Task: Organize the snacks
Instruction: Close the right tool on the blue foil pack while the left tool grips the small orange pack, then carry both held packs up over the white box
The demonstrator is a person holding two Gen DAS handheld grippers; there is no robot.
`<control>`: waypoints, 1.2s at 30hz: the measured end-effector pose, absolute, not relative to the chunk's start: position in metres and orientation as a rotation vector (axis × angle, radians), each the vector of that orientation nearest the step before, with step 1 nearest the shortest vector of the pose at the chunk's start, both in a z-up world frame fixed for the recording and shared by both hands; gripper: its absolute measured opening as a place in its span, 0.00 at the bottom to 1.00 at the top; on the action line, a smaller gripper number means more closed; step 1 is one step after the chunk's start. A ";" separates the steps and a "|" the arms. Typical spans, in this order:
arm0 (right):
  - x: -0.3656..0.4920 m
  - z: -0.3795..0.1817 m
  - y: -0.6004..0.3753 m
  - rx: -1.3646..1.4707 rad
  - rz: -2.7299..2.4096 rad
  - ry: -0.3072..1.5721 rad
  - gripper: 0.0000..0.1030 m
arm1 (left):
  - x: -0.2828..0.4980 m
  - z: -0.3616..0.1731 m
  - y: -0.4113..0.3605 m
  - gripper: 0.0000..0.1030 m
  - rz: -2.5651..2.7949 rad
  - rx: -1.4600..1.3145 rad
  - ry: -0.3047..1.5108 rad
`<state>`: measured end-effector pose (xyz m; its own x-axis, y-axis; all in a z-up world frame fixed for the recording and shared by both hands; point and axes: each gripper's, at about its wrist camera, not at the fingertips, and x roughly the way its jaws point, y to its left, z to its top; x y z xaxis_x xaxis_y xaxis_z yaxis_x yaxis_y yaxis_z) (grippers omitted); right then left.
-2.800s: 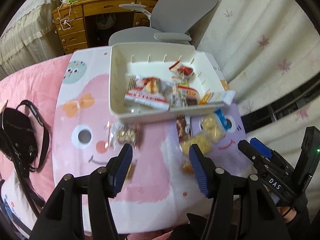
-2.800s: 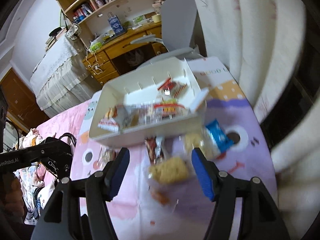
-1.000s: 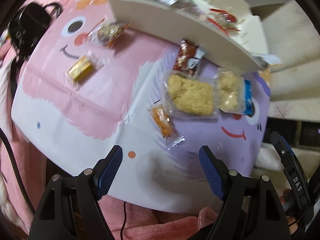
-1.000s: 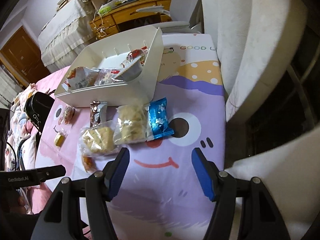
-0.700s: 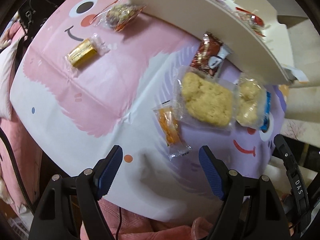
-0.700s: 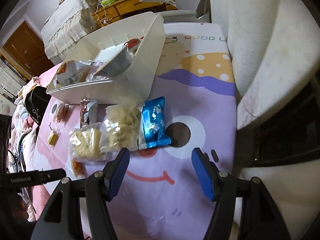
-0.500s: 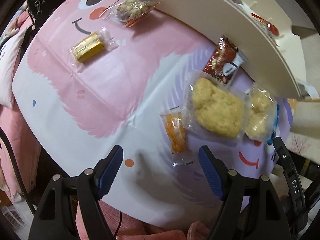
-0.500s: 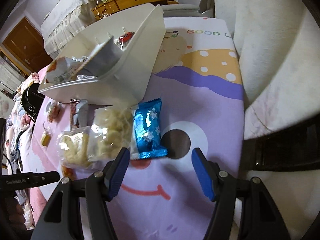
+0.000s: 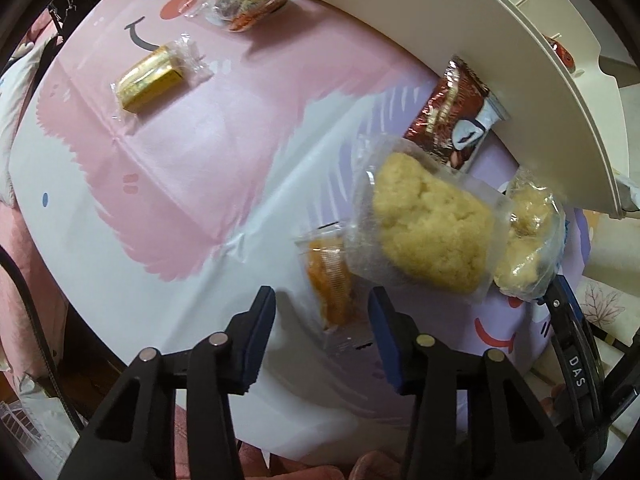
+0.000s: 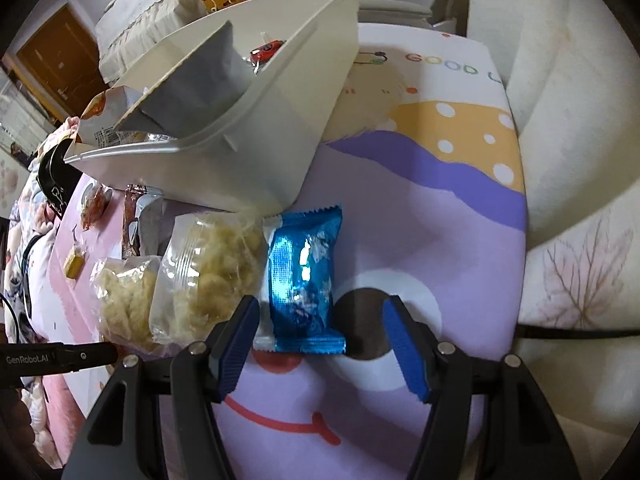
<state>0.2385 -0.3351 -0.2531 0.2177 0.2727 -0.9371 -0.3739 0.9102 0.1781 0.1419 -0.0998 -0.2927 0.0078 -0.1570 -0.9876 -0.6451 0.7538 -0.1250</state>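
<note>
Left wrist view: our left gripper point(image 9: 322, 312) points down at the cartoon tablecloth point(image 9: 168, 160), jaws closing around the small orange snack packet point(image 9: 330, 280) between them, pads not yet pressing. Our right gripper point(image 10: 320, 332) hovers half open, empty, over the blue foil packet point(image 10: 302, 276) beside the white bin point(image 10: 260, 136).

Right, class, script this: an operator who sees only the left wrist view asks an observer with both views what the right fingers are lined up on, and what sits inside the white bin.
Operator: What is the right gripper over?
Observer: A blue foil packet. Its near end lies between the fingers, which stand open around it.
Operator: And inside the white bin?
Observer: A grey cardboard sheet leans against the bin's side wall and sticks up above the rim.
</note>
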 end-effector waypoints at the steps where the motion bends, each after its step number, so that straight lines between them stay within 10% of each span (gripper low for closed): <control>1: 0.239 -0.253 -0.334 -0.104 0.452 1.271 0.63 | 0.143 -0.294 -0.102 0.40 0.427 -0.677 1.543; 18: 0.237 -0.255 -0.318 -0.304 0.466 1.177 0.35 | 0.147 -0.316 -0.105 0.21 0.418 -0.825 1.493; 36: 0.217 -0.238 -0.331 -0.205 0.456 1.256 0.32 | 0.119 -0.283 -0.084 0.18 0.366 -0.929 1.378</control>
